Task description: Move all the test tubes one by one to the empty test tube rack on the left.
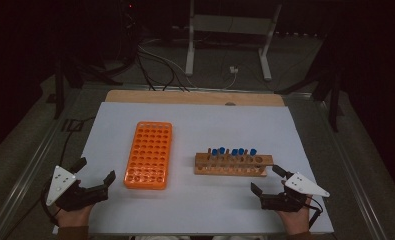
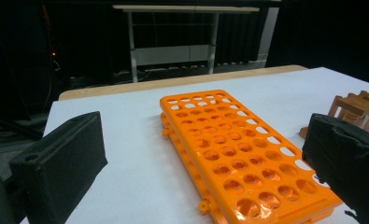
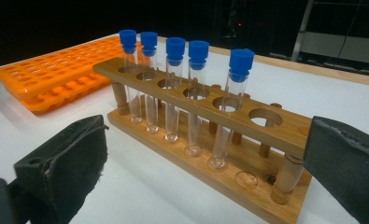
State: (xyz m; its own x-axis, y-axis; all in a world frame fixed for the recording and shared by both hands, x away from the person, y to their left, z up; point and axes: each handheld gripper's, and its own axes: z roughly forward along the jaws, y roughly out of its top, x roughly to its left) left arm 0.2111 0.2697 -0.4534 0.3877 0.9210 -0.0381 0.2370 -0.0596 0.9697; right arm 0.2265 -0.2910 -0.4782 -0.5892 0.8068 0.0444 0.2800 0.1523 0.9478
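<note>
An empty orange tube rack (image 1: 148,154) (image 2: 238,154) (image 3: 56,77) lies flat on the white table sheet (image 1: 205,125), left of centre. To its right stands a wooden rack (image 1: 232,165) (image 3: 205,126) holding several clear test tubes with blue caps (image 1: 231,151) (image 3: 175,49); its hole nearest the right end is empty. My left gripper (image 1: 95,172) (image 2: 205,154) rests open near the front left corner, pointing at the orange rack, nothing between its jaws. My right gripper (image 1: 266,181) (image 3: 205,163) is open just in front of the wooden rack's right end, holding nothing.
A strip of wooden tabletop (image 1: 195,97) shows past the sheet's far edge. Beyond it stand a white metal frame (image 1: 230,35) and cables (image 1: 160,65) on a dark floor. Metal rails (image 1: 30,170) run along both sides of the table.
</note>
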